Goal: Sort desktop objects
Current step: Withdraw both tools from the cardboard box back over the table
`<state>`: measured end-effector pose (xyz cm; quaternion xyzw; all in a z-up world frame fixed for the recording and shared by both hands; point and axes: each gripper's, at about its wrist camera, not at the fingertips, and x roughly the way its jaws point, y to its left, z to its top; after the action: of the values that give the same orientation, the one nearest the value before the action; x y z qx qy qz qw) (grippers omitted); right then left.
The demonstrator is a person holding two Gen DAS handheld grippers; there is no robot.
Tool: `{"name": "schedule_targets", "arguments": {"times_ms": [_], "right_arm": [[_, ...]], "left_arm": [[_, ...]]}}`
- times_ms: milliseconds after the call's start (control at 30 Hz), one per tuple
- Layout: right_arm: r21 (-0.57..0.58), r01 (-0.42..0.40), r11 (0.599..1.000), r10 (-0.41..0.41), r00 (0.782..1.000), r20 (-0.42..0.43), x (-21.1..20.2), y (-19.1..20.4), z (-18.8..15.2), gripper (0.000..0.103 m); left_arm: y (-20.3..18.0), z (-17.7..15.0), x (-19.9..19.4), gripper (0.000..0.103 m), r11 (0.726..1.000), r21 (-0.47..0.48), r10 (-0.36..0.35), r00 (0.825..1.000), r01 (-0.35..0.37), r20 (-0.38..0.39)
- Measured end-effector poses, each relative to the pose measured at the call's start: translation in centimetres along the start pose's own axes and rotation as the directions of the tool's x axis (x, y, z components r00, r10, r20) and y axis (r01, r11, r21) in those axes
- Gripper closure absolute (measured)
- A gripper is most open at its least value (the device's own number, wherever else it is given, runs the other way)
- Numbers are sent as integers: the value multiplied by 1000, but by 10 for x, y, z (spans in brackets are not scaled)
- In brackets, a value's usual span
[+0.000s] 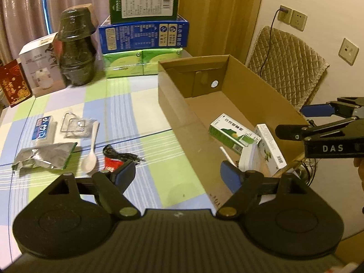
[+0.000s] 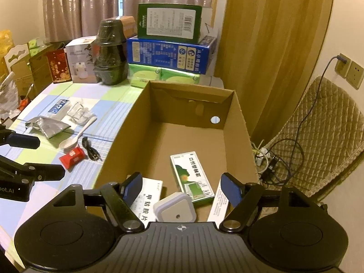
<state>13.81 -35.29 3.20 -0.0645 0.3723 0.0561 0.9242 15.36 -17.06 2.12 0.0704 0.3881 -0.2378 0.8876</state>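
Checked tablecloth (image 1: 145, 104) with cardboard box (image 1: 173, 104), spoon (image 1: 91, 157), foil pouch (image 1: 43, 157), black cable (image 1: 120, 154).

Counter (image 1: 141, 104) cloth: check of pale blue, light green, white and lilac. Cardboard box (image 2: 127, 132), frame centre: plain brown. Inside it, a green-and-white carton (image 2: 193, 177) and a white square item (image 2: 175, 209). Left of frame: white spoon (image 2: 72, 140), red packet (image 2: 72, 157), black cable (image 2: 91, 150), silver foil pouch (image 2: 49, 126). Both grippers black with blue finger pads (image 2: 134, 187).
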Motion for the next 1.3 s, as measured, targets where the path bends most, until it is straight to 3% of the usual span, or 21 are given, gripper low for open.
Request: {"name": "schedule_targets", "arguments": {"times_ms": [400,567,700,1067,1300], "right_arm": [[-30,-6,1000,6,1000,4,-10,22,1,22],[-44,-15,999,15,1000,5,-14,34,0,7],[-54,-24,998,25,1000,14,-16,44,2,2],[-78,-113,991,117,992,50,-26,95,11,2],[-87,-187,979,194,977,83,-28,136,13,2]], "left_arm": [[31,-16,-23,17,998,-28,50,999,-49,13],[56,-28,-33,13,995,-42,92,996,-92,12],[83,-39,-44,10,989,-65,133,991,-132,6],[153,-73,-77,4,958,-155,244,970,-242,-6],[184,-85,-89,1,938,-213,280,960,-274,-2]]}}
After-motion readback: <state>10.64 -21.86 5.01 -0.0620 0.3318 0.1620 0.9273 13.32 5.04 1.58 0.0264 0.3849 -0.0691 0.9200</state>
